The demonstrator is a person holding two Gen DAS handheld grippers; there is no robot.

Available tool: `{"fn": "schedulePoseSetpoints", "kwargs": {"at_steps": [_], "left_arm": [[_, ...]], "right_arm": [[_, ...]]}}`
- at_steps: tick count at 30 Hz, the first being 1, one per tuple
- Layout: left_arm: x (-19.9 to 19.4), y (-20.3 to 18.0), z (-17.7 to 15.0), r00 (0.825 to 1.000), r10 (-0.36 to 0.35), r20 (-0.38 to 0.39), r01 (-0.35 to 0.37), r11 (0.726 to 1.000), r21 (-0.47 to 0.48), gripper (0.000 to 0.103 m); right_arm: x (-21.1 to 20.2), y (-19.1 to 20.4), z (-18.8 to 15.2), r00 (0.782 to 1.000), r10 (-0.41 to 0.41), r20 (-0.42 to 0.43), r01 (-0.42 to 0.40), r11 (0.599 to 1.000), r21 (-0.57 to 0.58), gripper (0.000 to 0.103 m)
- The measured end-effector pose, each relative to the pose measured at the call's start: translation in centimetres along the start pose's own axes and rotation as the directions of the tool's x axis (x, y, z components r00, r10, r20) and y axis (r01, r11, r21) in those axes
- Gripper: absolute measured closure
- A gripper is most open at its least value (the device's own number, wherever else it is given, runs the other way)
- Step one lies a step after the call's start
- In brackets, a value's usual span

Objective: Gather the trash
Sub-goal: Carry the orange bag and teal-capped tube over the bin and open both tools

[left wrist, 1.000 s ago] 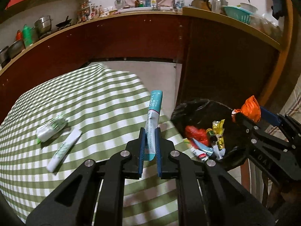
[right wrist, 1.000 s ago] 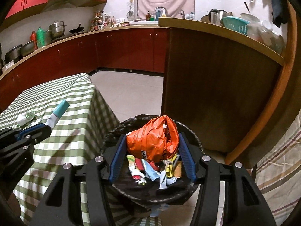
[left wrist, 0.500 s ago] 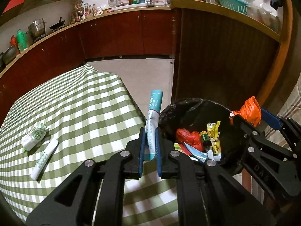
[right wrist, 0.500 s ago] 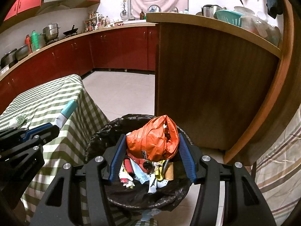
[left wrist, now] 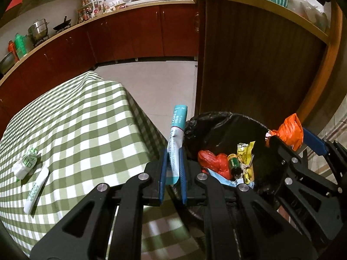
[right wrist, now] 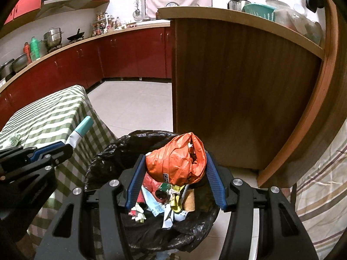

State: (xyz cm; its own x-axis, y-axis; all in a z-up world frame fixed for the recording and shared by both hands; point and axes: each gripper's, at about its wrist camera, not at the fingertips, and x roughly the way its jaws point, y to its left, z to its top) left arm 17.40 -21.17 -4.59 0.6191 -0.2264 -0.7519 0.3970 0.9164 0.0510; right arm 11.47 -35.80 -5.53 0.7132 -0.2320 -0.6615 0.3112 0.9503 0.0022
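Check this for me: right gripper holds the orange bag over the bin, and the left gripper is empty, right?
Not quite. The left gripper is not empty: it is shut on a tube, as the left wrist view shows. The rest holds: the right gripper holds the orange bag over the bin.

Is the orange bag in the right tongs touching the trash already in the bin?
Cannot tell. In the right wrist view the orange bag overlaps the trash; no gap or contact shows plainly.

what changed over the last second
Both tools carried their loads toward the bin: the left tool brought the tube from over the table to the bin's rim, the right tool holds the orange bag above the trash. Grips unchanged; nothing released.
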Motion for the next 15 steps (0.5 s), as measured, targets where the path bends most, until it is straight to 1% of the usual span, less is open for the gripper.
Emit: {"fn": "schedulePoseSetpoints", "kwargs": {"at_steps": [6, 7, 8, 9, 10, 12, 15], "left_arm": [[1.1, -0.4, 0.4, 0.999, -0.015, -0.033, 0.016, 1.000, 0.006, 0.091], [1.1, -0.5, 0.4, 0.999, -0.015, -0.037, 0.016, 1.000, 0.008, 0.089], [1.2, -0.5, 0.4, 0.999, -0.017, -0.041, 0.018, 1.000, 0.011, 0.084], [1.2, -0.5, 0.5, 0.999, -0.017, -0.041, 0.017, 1.000, 0.011, 0.075], [1.3, -0.6, 0.5, 0.999, -0.016, -0.040, 0.016, 1.000, 0.009, 0.070], [1.2, -0.6, 0.5, 0.999, -0.017, -0.037, 0.018, 1.000, 0.008, 0.070], [1.4, -0.7, 0.5, 0.999, -0.019, -0.041, 0.019, 1.000, 0.010, 0.067]], "right_arm": [[0.9, -0.2, -0.1, 1.000, 0.009, -0.012, -0.009, 1.000, -0.001, 0.048], [1.1, -0.2, -0.1, 1.000, 0.012, -0.015, -0.012, 1.000, 0.000, 0.047], [1.2, -0.2, -0.1, 1.000, 0.014, -0.020, -0.014, 1.000, 0.002, 0.047], [1.3, -0.3, -0.2, 1.000, 0.014, -0.022, -0.014, 1.000, 0.005, 0.047], [1.4, -0.3, -0.2, 1.000, 0.013, -0.025, -0.013, 1.000, 0.008, 0.046], [1.5, -0.5, -0.2, 1.000, 0.012, -0.026, -0.011, 1.000, 0.013, 0.045], [1.5, -0.5, -0.2, 1.000, 0.009, -0.024, -0.009, 1.000, 0.015, 0.043]]}}
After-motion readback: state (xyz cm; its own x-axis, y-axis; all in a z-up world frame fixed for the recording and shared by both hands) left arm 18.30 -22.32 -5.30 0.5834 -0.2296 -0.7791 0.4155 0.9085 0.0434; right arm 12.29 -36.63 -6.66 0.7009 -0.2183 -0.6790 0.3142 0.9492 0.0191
